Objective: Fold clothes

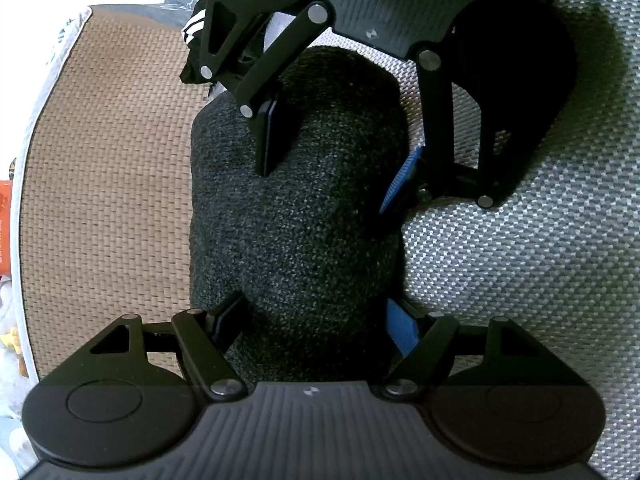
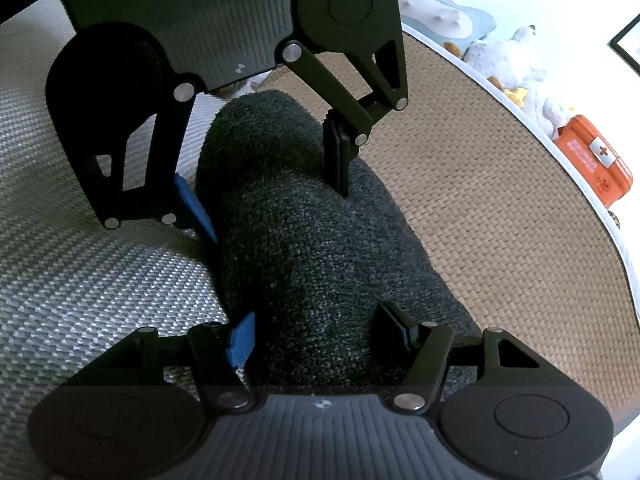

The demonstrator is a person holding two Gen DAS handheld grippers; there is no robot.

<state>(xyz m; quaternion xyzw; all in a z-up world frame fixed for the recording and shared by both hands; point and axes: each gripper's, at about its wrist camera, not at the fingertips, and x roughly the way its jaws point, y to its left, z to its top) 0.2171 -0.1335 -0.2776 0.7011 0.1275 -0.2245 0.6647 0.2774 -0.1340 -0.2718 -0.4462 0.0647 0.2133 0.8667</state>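
Gripped at its near end by the left claw (image 1: 312, 326), a rolled bundle of dark grey knit cloth (image 1: 308, 208) lies along the seam where a brown woven mat (image 1: 108, 160) meets a pale grey woven fabric (image 1: 520, 260). Both fingers of the left claw, one with a blue pad (image 1: 402, 330) on the grey-fabric side, press against the flanks of the roll, so the claw is clamped on it. Facing it from the far end, the right claw (image 1: 334, 164) straddles the same bundle: its black finger (image 1: 274, 136) digs into the top of the roll while its blue pad sits against the side, also closed on the cloth. Seen from the right wrist, the roll (image 2: 304, 240) runs between the two claws, with the left claw (image 2: 276, 196) opposite. Beyond the mat's white edge sit an orange first-aid case (image 2: 596, 160) and white soft toys (image 2: 516, 68). A black garment with white stripes (image 1: 196, 26) lies behind the right claw.
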